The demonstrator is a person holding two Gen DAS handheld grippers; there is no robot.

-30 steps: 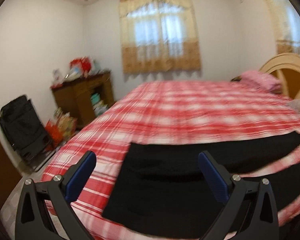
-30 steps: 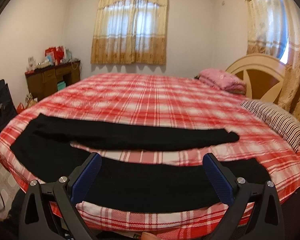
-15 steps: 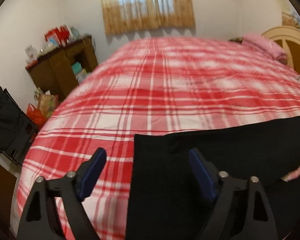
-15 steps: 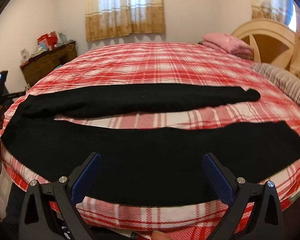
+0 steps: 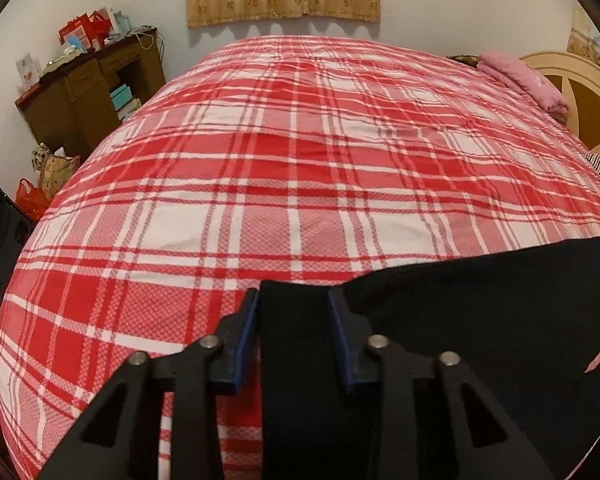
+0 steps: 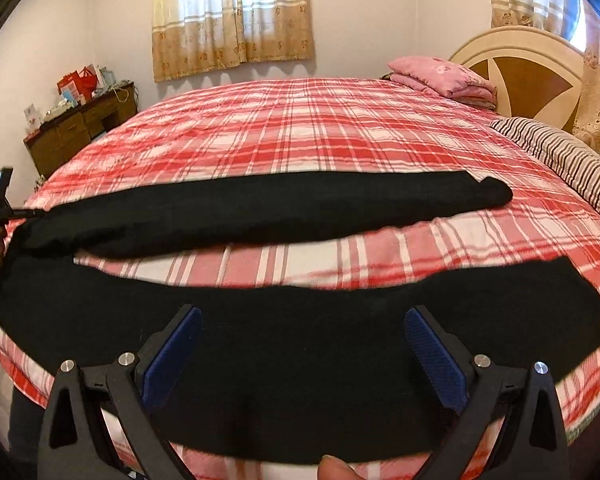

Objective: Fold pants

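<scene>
Lying spread across the red and white plaid bedspread (image 6: 300, 132) are the black pants (image 6: 300, 352), and I see them from both of my hands. In the right wrist view they fill the lower half of the frame: one leg runs as a long dark band across the middle, its end at the centre right, and the other leg lies nearer to me along the bottom, with a strip of plaid showing between the two. They join at the left edge of the frame.

My left gripper (image 5: 294, 300) sits at the bottom centre of its own view. Its jaws have just been closing, and they now stand narrow on either side of a corner of the pants that rises between the blue pads (image 5: 246, 332). The cloth fills the gap from one pad to the other, though I cannot tell how firmly they press it. From there the fabric stretches away to the lower right of that frame.

My right gripper (image 6: 302, 320) hangs at the bottom of its view with its fingers spread wide. The near pant leg lies beneath and between them, but neither blue pad touches the cloth as far as I can see. A fingertip (image 6: 334, 468) shows at the very bottom edge.

A pink folded blanket (image 6: 444, 76) lies at the upper right by the headboard (image 6: 520, 64), and a striped pillow (image 6: 560, 160) lies at the right edge.
</scene>
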